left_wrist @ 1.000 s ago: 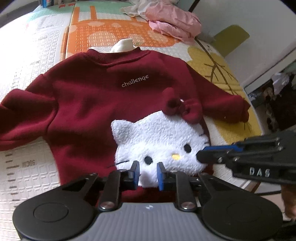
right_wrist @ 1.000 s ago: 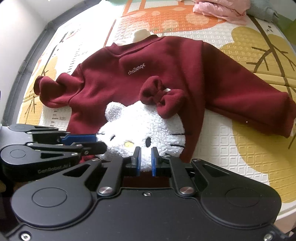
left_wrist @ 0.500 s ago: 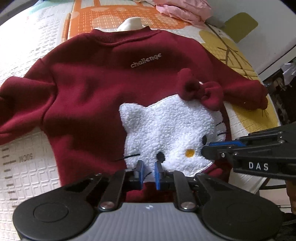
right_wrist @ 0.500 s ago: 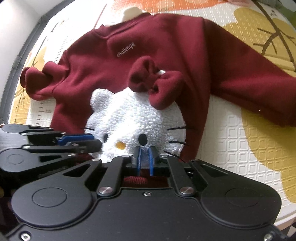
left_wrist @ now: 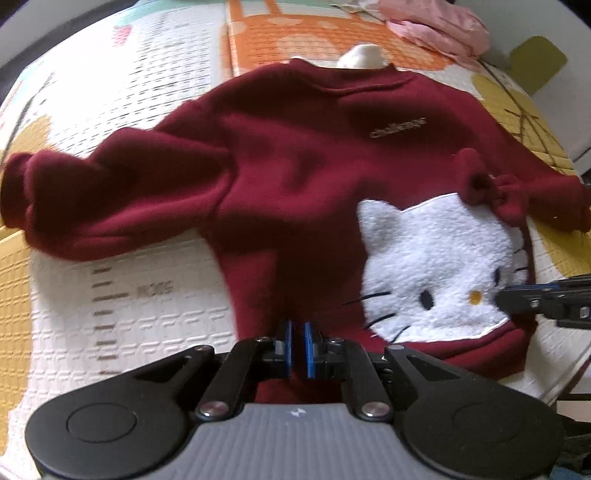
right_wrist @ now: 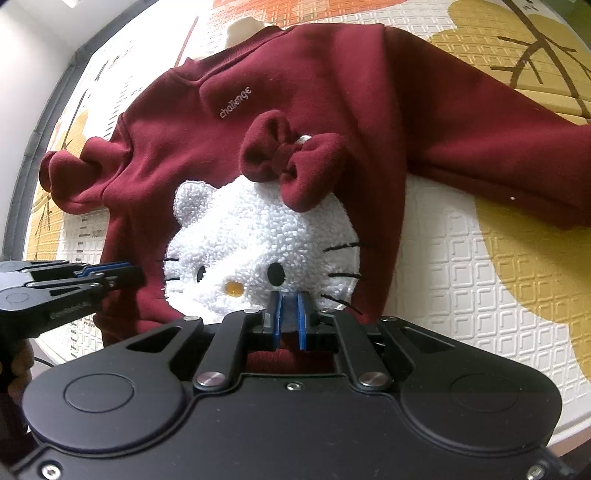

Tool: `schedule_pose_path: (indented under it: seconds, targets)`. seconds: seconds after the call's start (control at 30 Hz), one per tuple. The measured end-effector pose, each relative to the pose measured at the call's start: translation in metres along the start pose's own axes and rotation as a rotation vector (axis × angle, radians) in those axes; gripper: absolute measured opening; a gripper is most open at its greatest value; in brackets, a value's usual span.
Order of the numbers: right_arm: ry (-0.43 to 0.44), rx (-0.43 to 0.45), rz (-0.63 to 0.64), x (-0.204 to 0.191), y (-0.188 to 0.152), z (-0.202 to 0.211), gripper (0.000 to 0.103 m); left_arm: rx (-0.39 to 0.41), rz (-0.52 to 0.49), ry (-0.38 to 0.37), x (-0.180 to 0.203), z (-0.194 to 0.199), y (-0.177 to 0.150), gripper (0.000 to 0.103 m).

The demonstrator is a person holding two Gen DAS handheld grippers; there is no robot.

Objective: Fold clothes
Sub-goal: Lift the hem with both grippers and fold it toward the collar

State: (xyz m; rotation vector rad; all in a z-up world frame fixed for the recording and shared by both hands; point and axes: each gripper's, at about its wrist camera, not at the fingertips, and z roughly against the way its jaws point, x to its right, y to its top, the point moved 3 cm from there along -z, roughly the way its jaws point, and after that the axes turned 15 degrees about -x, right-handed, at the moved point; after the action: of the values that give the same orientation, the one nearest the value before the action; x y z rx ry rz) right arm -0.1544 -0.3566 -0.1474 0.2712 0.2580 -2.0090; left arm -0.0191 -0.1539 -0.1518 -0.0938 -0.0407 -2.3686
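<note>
One dark red sweatshirt (left_wrist: 295,192) lies spread beyond both tongs, carrying one fluffy white cat face (right_wrist: 258,251) and one red bow (right_wrist: 291,162), the face just past the right tongs' tips. Two sleeves (left_wrist: 110,206) stretch out to either side. Two tongs show: the left gripper (left_wrist: 298,347) and the right gripper (right_wrist: 289,317). One pink garment (left_wrist: 443,26) sits far beyond the left tongs. One patterned play mat (right_wrist: 461,280) lies under everything.

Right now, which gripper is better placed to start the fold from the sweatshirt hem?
Neither alone: the left gripper pinches the red hem beside the cat patch, the right gripper pinches below it; lift both.
</note>
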Motion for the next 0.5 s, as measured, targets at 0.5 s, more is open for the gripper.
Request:
schedule_pose_path:
  seconds: [0.5]
  targets:
    - [-0.042, 0.084, -0.140, 0.041, -0.002, 0.038, 0.010, 0.011, 0.072, -0.021, -0.013, 0.024, 0.000, 0.012]
